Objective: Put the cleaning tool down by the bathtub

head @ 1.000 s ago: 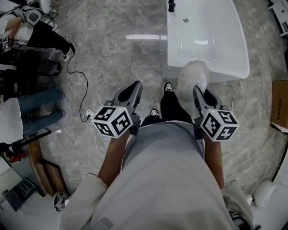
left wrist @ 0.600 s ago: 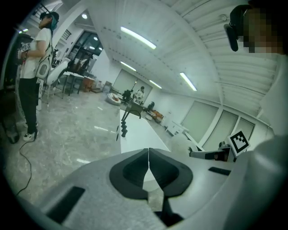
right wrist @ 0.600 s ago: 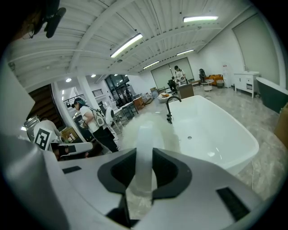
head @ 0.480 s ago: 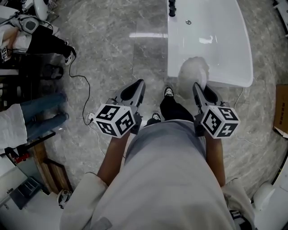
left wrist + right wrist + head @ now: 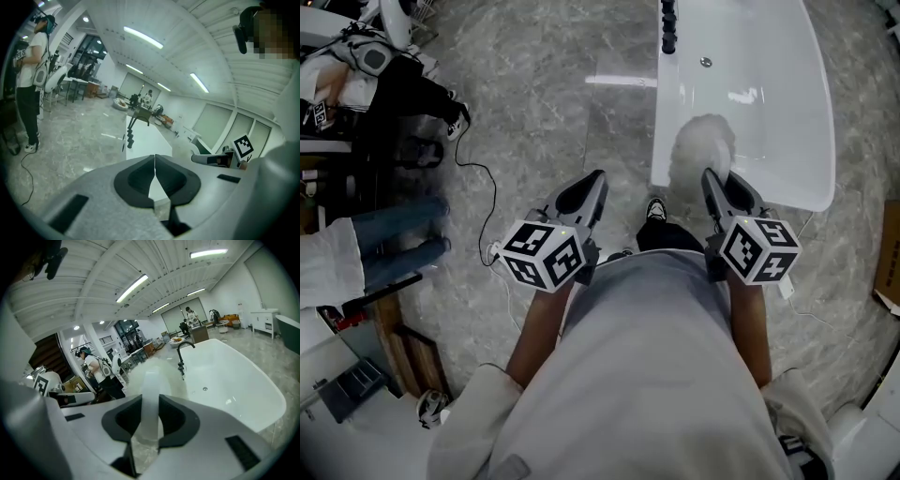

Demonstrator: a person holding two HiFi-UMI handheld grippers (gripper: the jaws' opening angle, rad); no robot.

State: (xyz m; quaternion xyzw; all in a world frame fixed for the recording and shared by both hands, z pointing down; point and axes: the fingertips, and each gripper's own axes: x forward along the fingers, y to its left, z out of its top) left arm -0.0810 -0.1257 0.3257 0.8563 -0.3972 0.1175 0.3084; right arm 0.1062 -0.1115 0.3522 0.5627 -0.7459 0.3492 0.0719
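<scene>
We see a bright room w/ long ceiling lights (image 5: 133,287). They make shiny glare on the floor (image 5: 623,82) & tub (image 5: 745,94). Gripper views bend round, w/ dark corners; close stuff looks blurry.

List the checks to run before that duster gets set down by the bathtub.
1. Right claw shut on the duster handle: ok.
2. Left claw shut with nothing in it: ok.
3. Duster head over the floor beside the bathtub: not ok; from the head view it overlaps the tub's near end.
4. Floor left of the bathtub bare where visible: ok.
5. Black cable lies apart from the tub: ok.
6. Duster's height above the floor: cannot tell.
</scene>
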